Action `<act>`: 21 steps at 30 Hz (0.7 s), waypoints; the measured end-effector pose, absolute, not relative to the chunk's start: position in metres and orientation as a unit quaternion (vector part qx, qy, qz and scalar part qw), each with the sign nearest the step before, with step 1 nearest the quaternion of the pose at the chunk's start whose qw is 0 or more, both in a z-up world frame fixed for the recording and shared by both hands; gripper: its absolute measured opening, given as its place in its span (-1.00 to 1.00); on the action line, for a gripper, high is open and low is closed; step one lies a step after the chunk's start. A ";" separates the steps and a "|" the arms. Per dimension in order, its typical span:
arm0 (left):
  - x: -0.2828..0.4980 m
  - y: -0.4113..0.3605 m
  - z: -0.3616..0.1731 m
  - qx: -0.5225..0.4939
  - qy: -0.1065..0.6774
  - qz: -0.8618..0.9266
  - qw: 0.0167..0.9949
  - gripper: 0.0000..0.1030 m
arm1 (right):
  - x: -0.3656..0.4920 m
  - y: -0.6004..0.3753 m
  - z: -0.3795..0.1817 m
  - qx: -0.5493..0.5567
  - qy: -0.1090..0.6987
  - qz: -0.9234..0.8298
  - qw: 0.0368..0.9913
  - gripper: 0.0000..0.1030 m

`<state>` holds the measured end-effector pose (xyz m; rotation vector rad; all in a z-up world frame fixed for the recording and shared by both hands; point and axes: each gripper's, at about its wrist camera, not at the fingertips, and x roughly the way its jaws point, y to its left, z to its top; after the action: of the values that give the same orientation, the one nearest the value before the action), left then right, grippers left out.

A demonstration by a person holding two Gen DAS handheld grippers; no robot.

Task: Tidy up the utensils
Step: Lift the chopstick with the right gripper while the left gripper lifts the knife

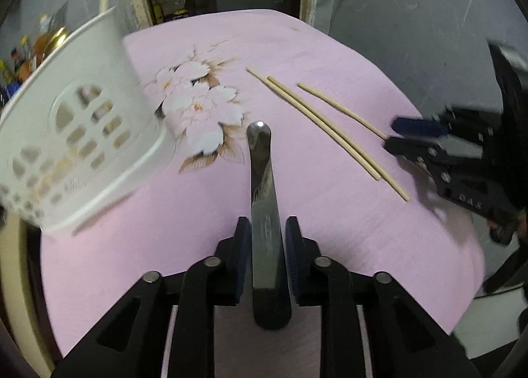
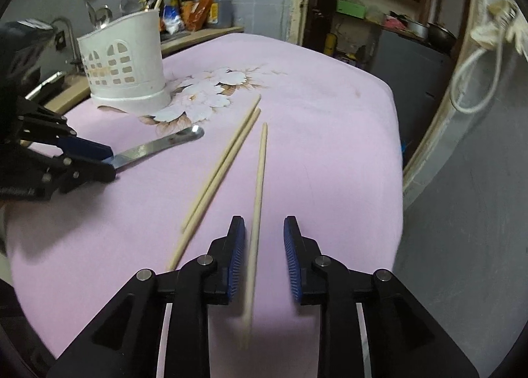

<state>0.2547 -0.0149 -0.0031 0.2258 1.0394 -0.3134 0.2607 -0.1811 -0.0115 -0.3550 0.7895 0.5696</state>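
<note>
Table [image 2: 346,120]: covered by a pink cloth with a printed flower motif [image 2: 208,94].

Holder [image 2: 123,61]: white plastic utensil basket with a lattice front, standing upright on the cloth beside the flowers, at the far left of the right wrist view; one wooden stick rises from it.

Left gripper [image 1: 266,229]: black frame, blue pads. Its jaws stand a little apart with a steel utensil handle [image 1: 264,186] between them; both pads lie against the handle's sides, gripping it. The handle points forward over the cloth, its rounded end toward the flowers. The working end is hidden under the gripper.

Right gripper [image 2: 264,233]: jaws parted, pads clear of what lies between. A single chopstick [image 2: 259,180] runs lengthwise through the gap, nearer the left pad, touching neither that can be seen.

Chopstick pair [image 2: 221,170]: two sticks lying side by side and touching on the cloth, just left of the single one, between the two grippers
</note>
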 end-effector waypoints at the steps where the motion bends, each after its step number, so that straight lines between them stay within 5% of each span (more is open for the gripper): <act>1: 0.258 -0.018 -0.004 0.120 0.491 -0.145 0.850 -0.41 | 0.265 -0.179 -0.012 -0.175 0.378 0.273 0.867 -0.58; 11: 0.291 -0.044 -0.017 0.224 0.504 -0.143 0.822 -0.32 | 0.308 -0.145 -0.017 -0.214 0.406 0.305 0.834 -0.56; 15: 0.297 -0.042 -0.018 0.212 0.518 -0.173 0.810 -0.67 | 0.313 -0.138 -0.019 -0.218 0.422 0.317 0.821 -0.80; 21: 0.289 -0.025 -0.016 0.170 0.506 -0.175 0.827 -0.75 | 0.328 -0.146 -0.015 -0.159 0.461 0.325 0.810 -0.95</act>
<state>0.2889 -0.0246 -0.0162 0.3616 1.0750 -0.3715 0.3275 -0.1456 -0.0148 -0.3409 0.9854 0.6954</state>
